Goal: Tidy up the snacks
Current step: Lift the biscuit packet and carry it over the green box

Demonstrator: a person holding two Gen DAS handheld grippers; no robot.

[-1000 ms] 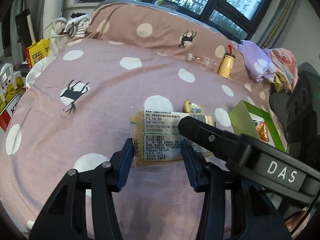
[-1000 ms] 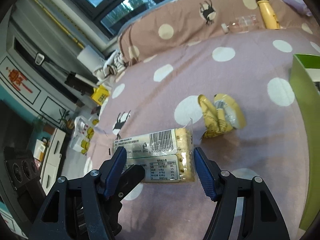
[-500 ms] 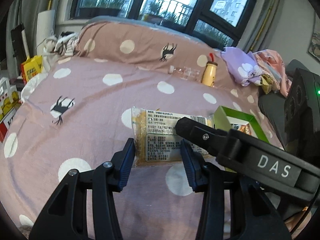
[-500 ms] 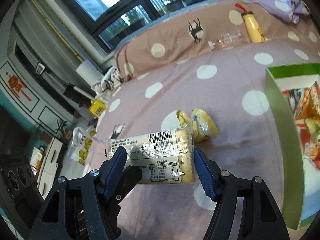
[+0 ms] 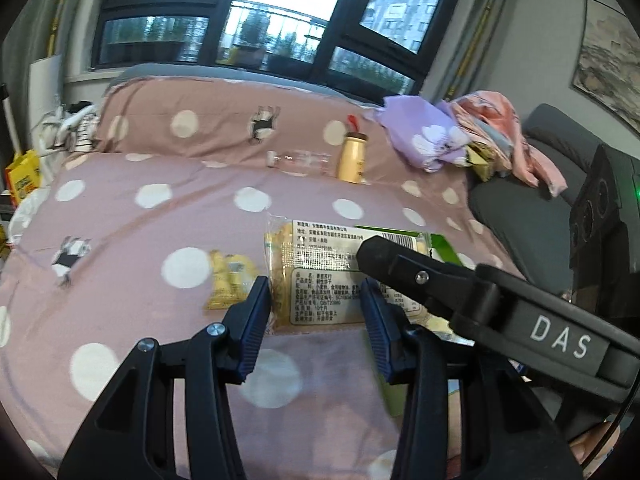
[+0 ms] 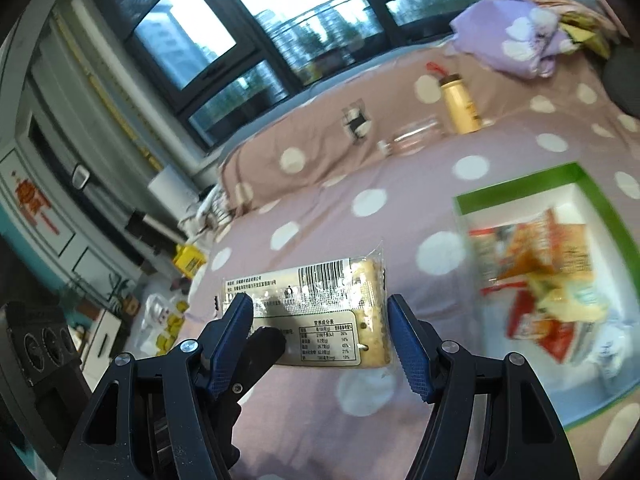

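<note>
A cracker packet is held by both grippers above the bed.

At the left, a small yellow snack pack [image 5: 230,280] is seen lying on the dotted bedspread [image 5: 160,208]. The cracker packet [image 5: 320,276] is clamped at one end by the jaws of the left gripper [image 5: 316,312] and at the other by the jaws of the right gripper [image 6: 320,332]. To the right, a green-rimmed box [image 6: 516,184] is seen on the bed, with bright snack bags [image 6: 540,276] inside it.
</note>
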